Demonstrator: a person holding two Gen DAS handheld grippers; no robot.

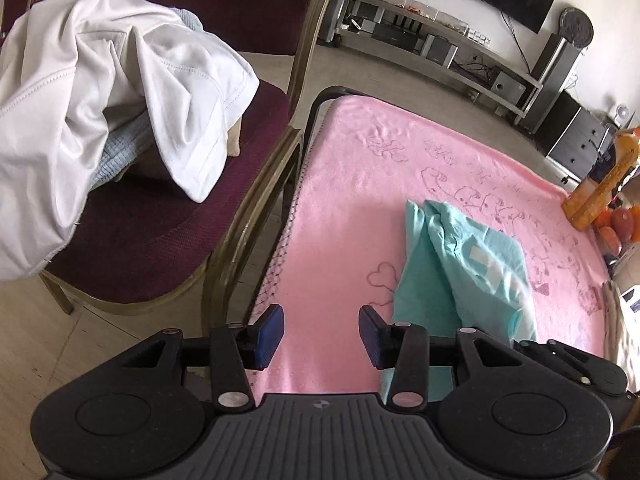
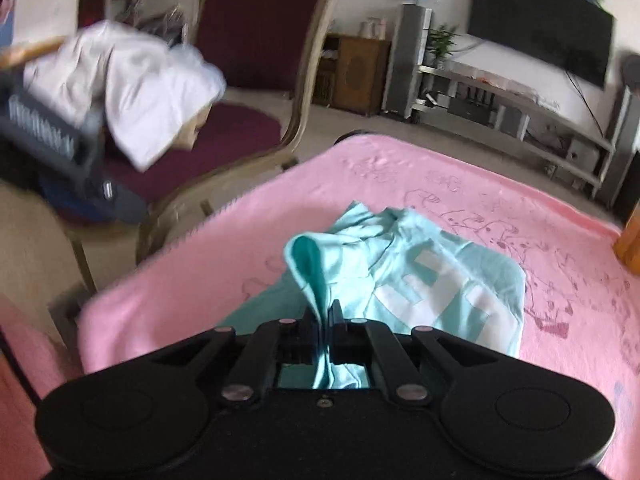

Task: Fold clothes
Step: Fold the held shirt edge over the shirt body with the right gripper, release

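A teal T-shirt [image 1: 460, 272] with white print lies crumpled on the pink blanket [image 1: 352, 184] that covers the table. My right gripper [image 2: 325, 312] is shut on a fold of the teal T-shirt [image 2: 420, 280] and lifts that fold a little off the pink blanket [image 2: 280, 200]. My left gripper [image 1: 322, 318] hangs open over the blanket's near left edge. Nothing is between its blue pads [image 1: 272, 332], and the shirt lies to its right. A pile of white clothes [image 1: 100, 100] lies on the chair to the left, also seen in the right wrist view [image 2: 140, 92].
The dark red chair [image 1: 160, 240] with a gold frame stands against the table's left side. Orange packets and fruit [image 1: 600, 200] crowd the table's right edge. A TV stand [image 1: 440, 40] with speakers runs along the far wall. Tiled floor lies between.
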